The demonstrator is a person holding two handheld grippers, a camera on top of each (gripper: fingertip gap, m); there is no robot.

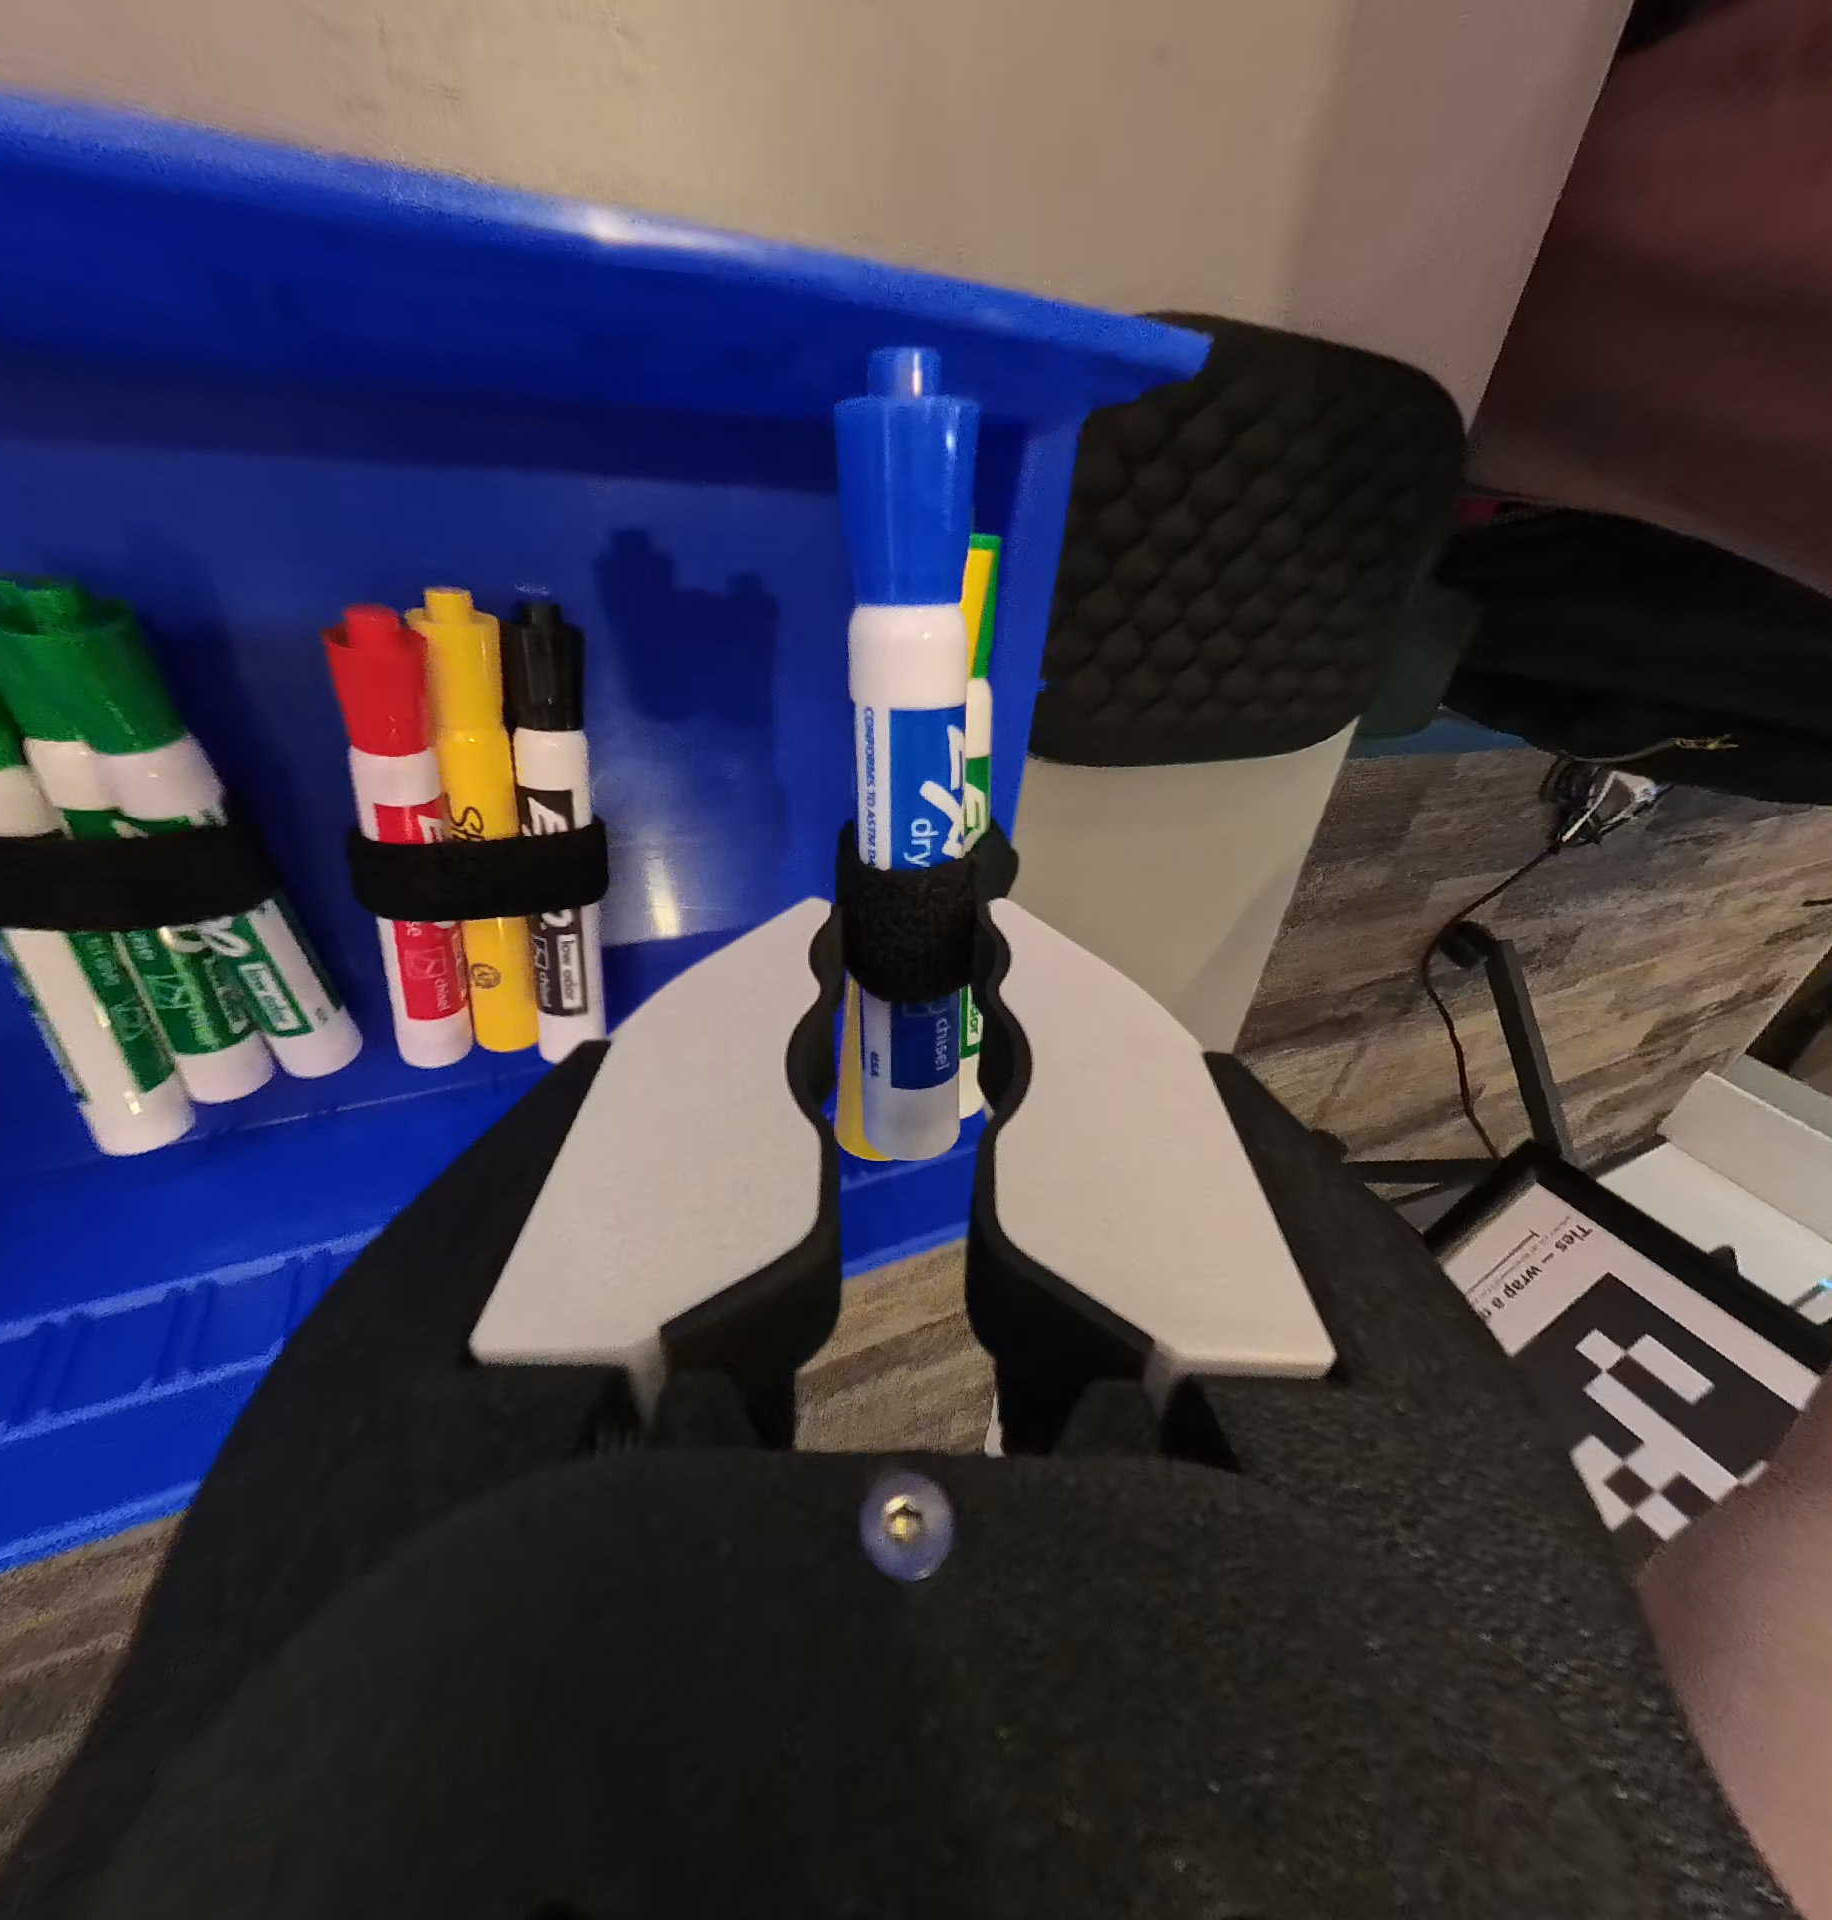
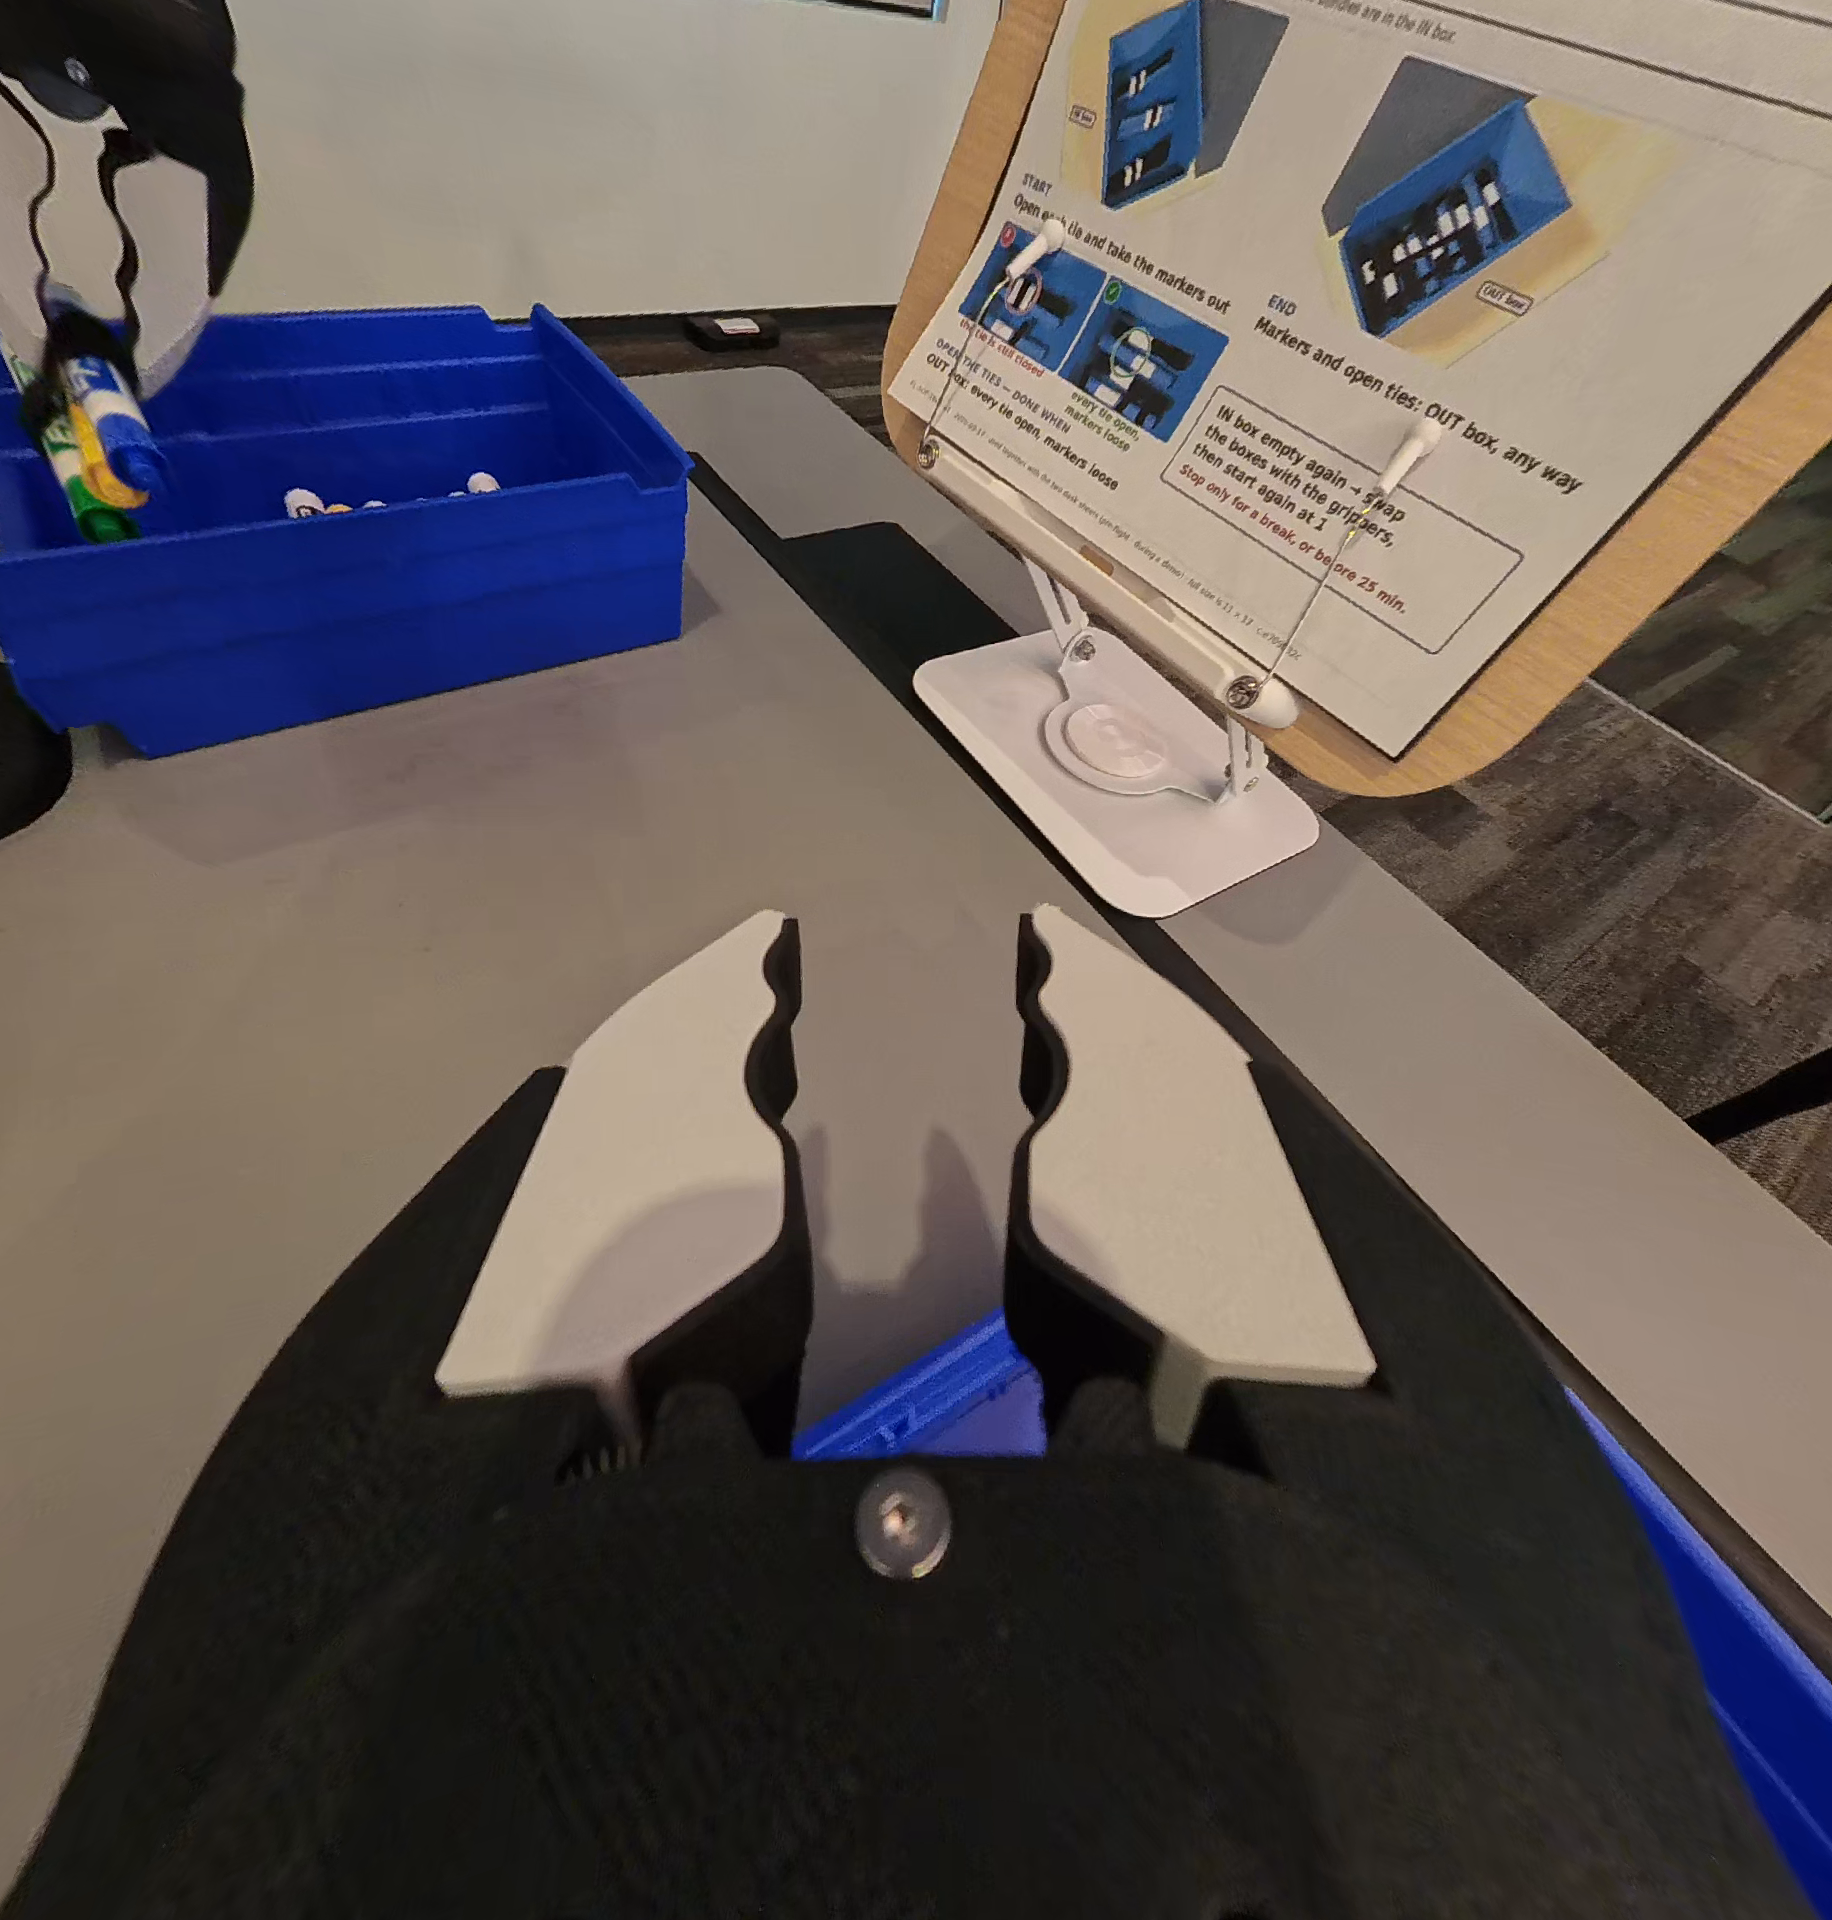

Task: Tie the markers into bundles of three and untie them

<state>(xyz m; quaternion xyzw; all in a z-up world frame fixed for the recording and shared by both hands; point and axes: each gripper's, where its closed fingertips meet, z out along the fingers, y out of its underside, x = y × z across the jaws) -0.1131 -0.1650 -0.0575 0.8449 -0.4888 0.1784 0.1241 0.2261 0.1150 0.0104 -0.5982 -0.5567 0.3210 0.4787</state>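
Note:
My left gripper [image 1: 907, 940] is shut on a bundle [image 1: 907, 790] of a blue, a yellow and a green marker bound by a black strap [image 1: 904, 935]. It holds the bundle above the blue bin [image 1: 392, 416]. In the bin lie a bundle of green markers [image 1: 133, 862] and a bundle of red, yellow and black markers [image 1: 476, 831], each with a black strap. My right gripper [image 2: 907, 925] is open and empty over the grey table [image 2: 392, 935]. In the right wrist view the left gripper [image 2: 112, 249] shows far left, holding the bundle [image 2: 96, 447] over the blue bin [image 2: 372, 582].
A tilted board with an instruction sheet [image 2: 1338, 343] stands on a white base [image 2: 1120, 790] at the table's right edge. A second blue bin [image 2: 1722, 1662] lies under my right gripper. A black rounded object [image 1: 1244, 551] sits beside the bin. Carpet floor [image 2: 1618, 883] lies beyond.

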